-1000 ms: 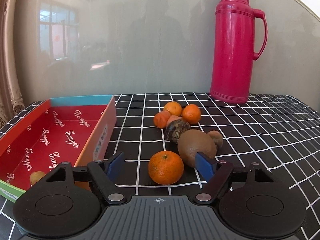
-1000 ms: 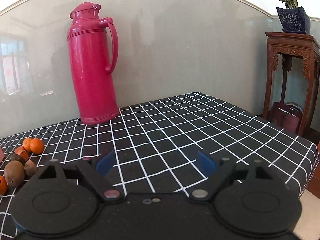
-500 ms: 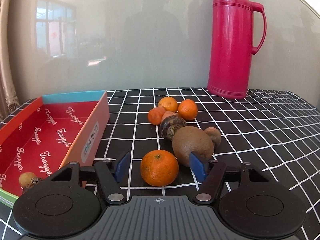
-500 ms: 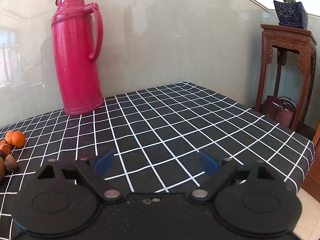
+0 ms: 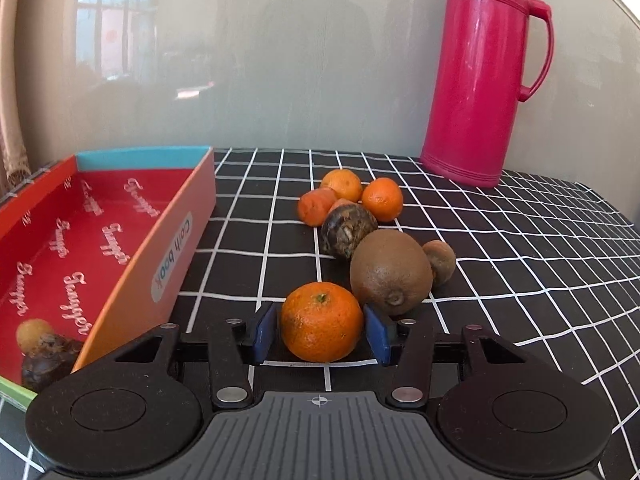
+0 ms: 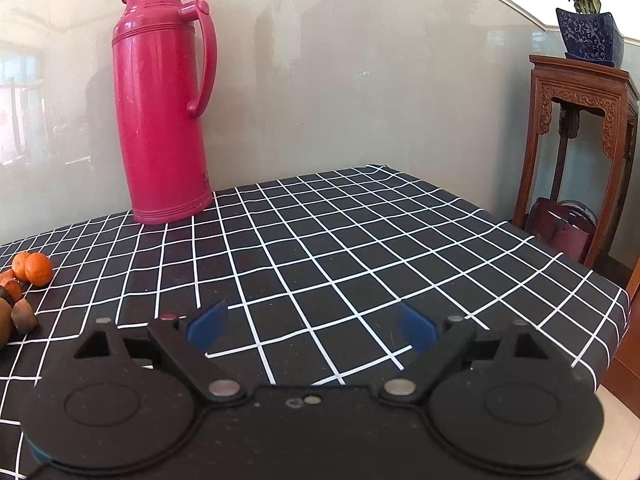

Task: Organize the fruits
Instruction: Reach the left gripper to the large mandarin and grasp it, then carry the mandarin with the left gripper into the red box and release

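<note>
likely the mandarin (image 5: 321, 322) is risking a squirt forward into the kiwi (image 5: 391, 271) if the pads (image 5: 264, 330) are biting off-centre. left tool (image 5: 320, 334) has just been closing, narrowed round the mandarin on the tabletop (image 5: 500, 264), contact uncertain. right tool (image 6: 310, 326) is gaping wide, holding nothing. red box (image 5: 168, 232) is waiting left.

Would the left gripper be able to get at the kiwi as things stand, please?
Probably not directly: the left gripper has just been closing around the near orange, which fills the gap between its jaws, and the kiwi lies just behind and to the right of that orange.
</note>
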The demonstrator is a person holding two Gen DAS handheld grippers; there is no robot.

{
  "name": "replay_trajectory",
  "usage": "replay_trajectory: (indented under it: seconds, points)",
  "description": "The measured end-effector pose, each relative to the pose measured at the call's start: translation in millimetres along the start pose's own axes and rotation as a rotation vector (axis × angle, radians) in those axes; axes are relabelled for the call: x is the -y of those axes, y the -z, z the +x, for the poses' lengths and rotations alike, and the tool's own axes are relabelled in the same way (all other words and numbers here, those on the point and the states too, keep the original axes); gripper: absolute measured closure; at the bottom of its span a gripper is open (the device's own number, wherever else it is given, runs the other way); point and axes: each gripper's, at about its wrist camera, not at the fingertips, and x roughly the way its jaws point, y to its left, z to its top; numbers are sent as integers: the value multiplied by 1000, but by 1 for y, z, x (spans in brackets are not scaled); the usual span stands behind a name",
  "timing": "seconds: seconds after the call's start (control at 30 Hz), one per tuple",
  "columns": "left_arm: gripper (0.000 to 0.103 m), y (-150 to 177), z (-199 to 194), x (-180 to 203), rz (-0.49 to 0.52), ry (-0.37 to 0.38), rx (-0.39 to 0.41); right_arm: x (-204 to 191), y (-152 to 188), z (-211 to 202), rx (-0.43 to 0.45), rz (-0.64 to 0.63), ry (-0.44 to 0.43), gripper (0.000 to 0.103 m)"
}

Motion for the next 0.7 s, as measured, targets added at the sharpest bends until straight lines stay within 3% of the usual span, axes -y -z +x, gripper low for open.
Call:
replay_trajectory:
  seconds: [0.4, 0.7]
  points:
    - [60, -1, -35, -6, 29, 19, 100, -9, 2, -3, -5, -12, 3, 12]
    - [60, -7, -68, -38, 0, -5, 163, -41, 0, -15, 12, -43, -45, 12]
